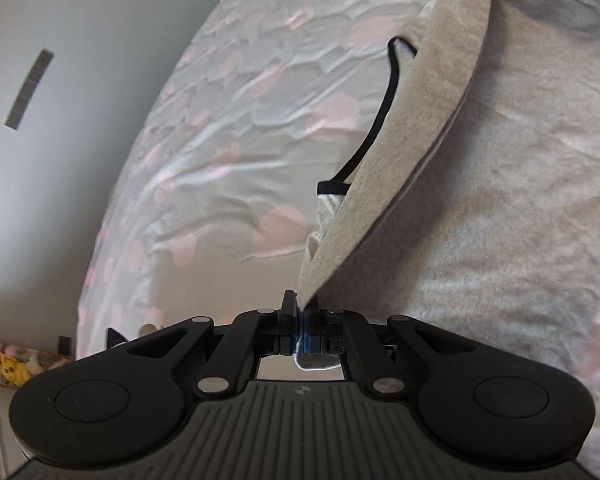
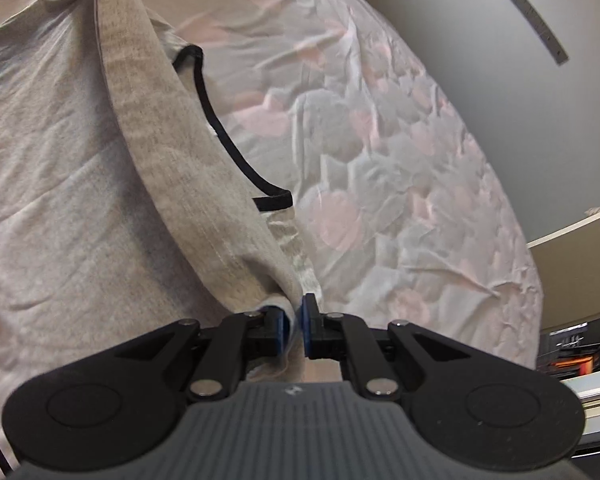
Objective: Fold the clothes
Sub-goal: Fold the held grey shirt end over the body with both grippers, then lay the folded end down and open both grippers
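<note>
My left tongs [image 1: 300,312] are clamped tight on a corner of the heathered beige knit garment with black-trimmed edge [image 1: 432,92], which rises as a taut fold toward the upper right of the frame. My right tongs [image 2: 296,320] pinch another corner of it, nearly closed. The rest lies spread over the bed's wrinkled white-and-pink quilted cover [image 1: 240,128].

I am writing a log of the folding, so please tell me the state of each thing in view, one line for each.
Left gripper: shut on one end of the garment's edge.
Right gripper: shut on the other end of that edge.
Beige knit garment with black trim: spread on the bed, one edge lifted and stretched between the two grippers.
Pale bed sheet with pink flower print: wrinkled, lying under the garment.
</note>
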### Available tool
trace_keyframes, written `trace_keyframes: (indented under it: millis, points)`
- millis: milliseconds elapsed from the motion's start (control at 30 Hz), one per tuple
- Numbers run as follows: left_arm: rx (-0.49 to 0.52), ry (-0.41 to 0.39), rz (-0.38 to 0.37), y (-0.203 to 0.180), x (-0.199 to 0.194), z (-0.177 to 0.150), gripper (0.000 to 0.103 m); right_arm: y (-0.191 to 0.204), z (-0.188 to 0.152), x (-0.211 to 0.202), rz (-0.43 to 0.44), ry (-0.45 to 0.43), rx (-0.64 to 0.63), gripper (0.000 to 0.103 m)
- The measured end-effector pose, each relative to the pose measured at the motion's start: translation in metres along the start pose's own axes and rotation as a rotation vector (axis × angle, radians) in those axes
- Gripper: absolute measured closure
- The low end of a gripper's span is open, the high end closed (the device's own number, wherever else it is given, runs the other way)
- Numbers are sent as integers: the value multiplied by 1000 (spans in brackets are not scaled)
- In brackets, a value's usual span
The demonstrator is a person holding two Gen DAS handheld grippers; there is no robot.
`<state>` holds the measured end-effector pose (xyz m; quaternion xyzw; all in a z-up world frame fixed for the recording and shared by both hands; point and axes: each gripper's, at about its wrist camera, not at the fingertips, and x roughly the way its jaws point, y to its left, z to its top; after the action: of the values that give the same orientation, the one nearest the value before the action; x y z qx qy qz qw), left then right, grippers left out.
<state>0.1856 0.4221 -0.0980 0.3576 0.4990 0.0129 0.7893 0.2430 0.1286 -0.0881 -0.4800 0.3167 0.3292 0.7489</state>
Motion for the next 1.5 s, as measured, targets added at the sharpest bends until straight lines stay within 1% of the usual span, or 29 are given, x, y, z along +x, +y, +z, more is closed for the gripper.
trace_keyframes:
  millis: [67, 167, 233, 267, 300, 333, 400, 433, 467, 533, 567, 600, 667, 700, 733, 767, 833, 867, 933, 1000, 1100, 1200, 1267, 1333, 1367, 1433, 1500]
  points:
    - [-23, 14, -25, 6, 25, -1, 102, -5, 3, 28, 30, 11, 22, 93]
    - [-44, 31, -56, 8, 55, -5, 100, -7, 2, 59, 90, 22, 63, 93]
    - [-63, 34, -63, 8, 67, -9, 94, -7, 0, 71, 110, 17, 77, 91]
    - [-72, 30, -61, 9, 72, -11, 88, -8, 0, 73, 111, 9, 85, 91]
    - [-80, 24, -58, 9, 75, -13, 86, -10, -1, 74, 109, 0, 94, 85]
    - [-88, 14, -54, 10, 75, -15, 83, -13, -1, 74, 100, -7, 106, 75]
    - [-104, -6, -43, 12, 76, -18, 79, -21, -3, 74, 86, -18, 133, 67]
    - [-120, -15, -32, 14, 76, -18, 72, -26, -4, 75, 88, -18, 157, 67]
    - [-136, -23, -19, 16, 75, -19, 62, -31, -6, 75, 87, -18, 181, 67]
    - [-176, -34, -7, 22, 74, -19, 58, -37, -10, 77, 55, -13, 217, 67]
    - [-198, -40, -6, 25, 73, -20, 57, -40, -11, 77, 32, -10, 231, 67]
    - [-214, -45, -3, 27, 72, -20, 57, -43, -12, 76, 31, -12, 252, 67]
    - [-223, -62, 23, 29, 66, -20, 51, -48, -14, 74, 30, -15, 293, 67]
    - [-234, -72, 36, 31, 62, -20, 50, -50, -14, 73, 25, -17, 310, 67]
    - [-251, -80, 42, 34, 59, -19, 48, -51, -14, 70, 5, -18, 312, 67]
    - [-279, -81, 31, 39, 57, -19, 47, -51, -14, 68, -9, -17, 318, 67]
    - [-328, -76, 14, 50, 54, -18, 45, -56, -13, 66, 0, -2, 350, 67]
    - [-347, -67, 8, 54, 54, -18, 42, -59, -12, 65, 3, 5, 369, 67]
    - [-367, -38, -3, 59, 57, -18, 41, -63, -12, 66, 12, 22, 400, 66]
    - [-397, -14, -18, 61, 62, -20, 40, -62, -12, 67, 0, 42, 417, 65]
    - [-458, 3, -47, 66, 69, -25, 40, -66, -15, 73, 26, 75, 464, 63]
    - [-492, 4, -58, 68, 73, -30, 35, -68, -19, 79, 40, 86, 501, 63]
    - [-510, 14, -88, 73, 78, -32, 31, -70, -22, 84, 44, 95, 517, 62]
    - [-557, 26, -147, 84, 83, -37, 31, -74, -23, 87, 66, 98, 545, 61]
    - [-594, 30, -184, 91, 86, -40, 29, -77, -24, 88, 78, 97, 562, 60]
    - [-698, 31, -268, 106, 90, -48, 29, -86, -26, 89, 111, 86, 607, 54]
    - [-769, 37, -323, 117, 94, -54, 29, -95, -29, 90, 143, 82, 656, 53]
